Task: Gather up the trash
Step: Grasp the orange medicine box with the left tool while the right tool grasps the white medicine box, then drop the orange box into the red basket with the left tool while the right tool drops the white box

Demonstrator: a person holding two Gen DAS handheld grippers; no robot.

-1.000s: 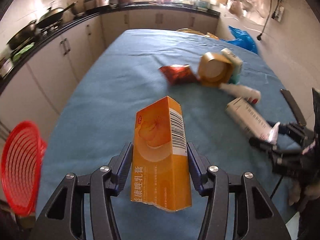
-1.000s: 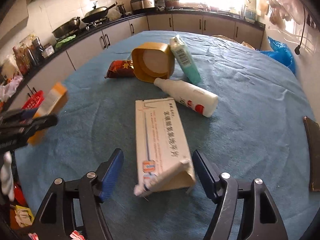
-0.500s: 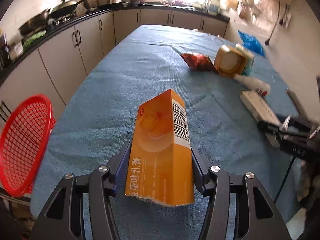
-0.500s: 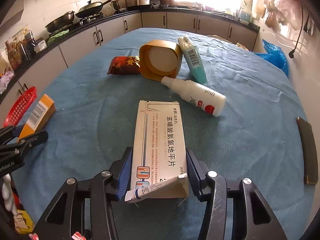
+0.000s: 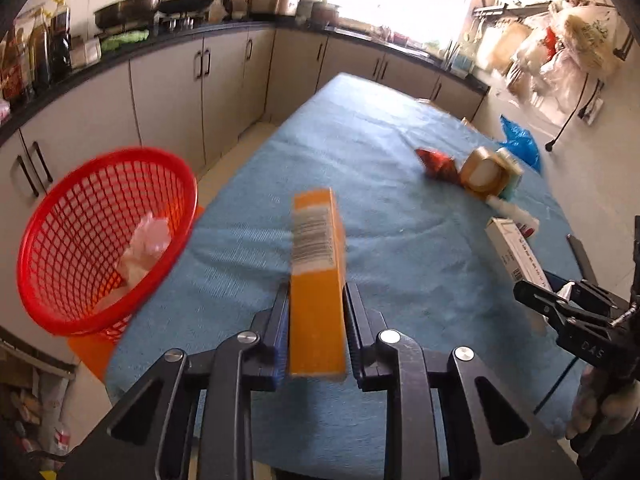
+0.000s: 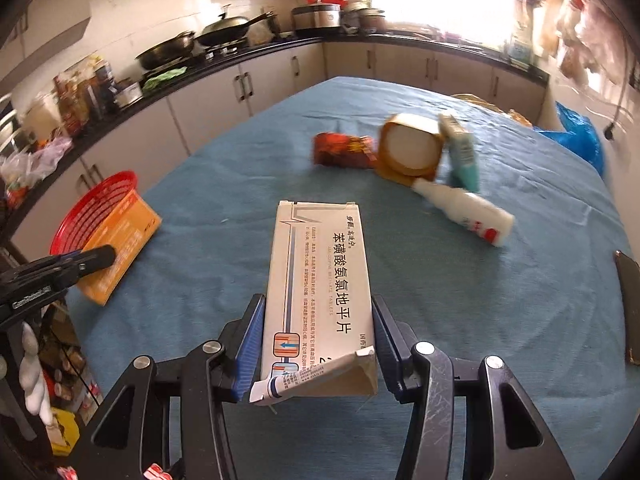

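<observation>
1. My left gripper (image 5: pixel 316 320) is clamped on the orange carton (image 5: pixel 318 280), held by its narrow faces near the left edge of the table (image 5: pixel 360 128). It sticks far out past the pads, so any knock could pivot it.
2. The red basket (image 5: pixel 100 240) sits off that left edge, lower than the tabletop, with crumpled white paper (image 5: pixel 146 244) already inside. I judge the carton is bound there. If I let go too early it lands on the cloth or the floor; the basket's rim tilts towards me, so a carton dropped short could hit it.
3. My right gripper (image 6: pixel 318 344) pinches the white medicine box (image 6: pixel 320 292) near the table's near edge. Its end flap hangs open with a tube (image 6: pixel 280 384) poking out, which could slip free if I tip the box on the way over.
4. Both hands are heading for one basket, so I could clash them.
5. Still lying toward the far right corner: a red packet (image 6: pixel 344 150), a brown tub (image 6: pixel 412 148), a teal box (image 6: pixel 460 152) and a white bottle (image 6: pixel 468 212), bunched closely enough that grabbing one may nudge another.
</observation>
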